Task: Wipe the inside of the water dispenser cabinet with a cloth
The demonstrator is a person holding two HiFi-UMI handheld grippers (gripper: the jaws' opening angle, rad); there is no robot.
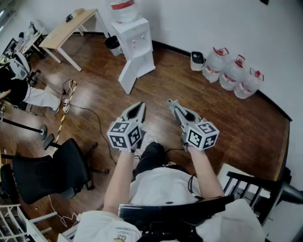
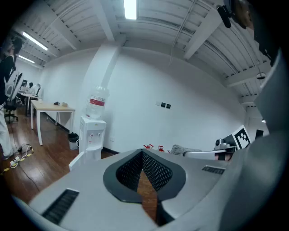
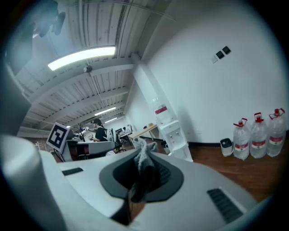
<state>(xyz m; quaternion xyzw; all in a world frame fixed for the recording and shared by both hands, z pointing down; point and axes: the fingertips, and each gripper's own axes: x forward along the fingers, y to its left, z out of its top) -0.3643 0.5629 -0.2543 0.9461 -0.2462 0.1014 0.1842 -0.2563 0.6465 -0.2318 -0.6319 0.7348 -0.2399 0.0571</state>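
Glossy wood floor (image 1: 199, 94), fuzzy grey cloth (image 3: 144, 159)

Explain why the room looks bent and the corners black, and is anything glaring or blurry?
Head view: the wide lens bows the white wall behind the white water dispenser; light even. Left gripper view: round fisheye image, black corners, white ceiling light strip blown out. Right gripper view: same black rim; grey woolly cloth near the lens looks soft.

head view: steeply down | 2 gripper views: level, forward | shared: water dispenser (image 1: 137, 42) (far off)
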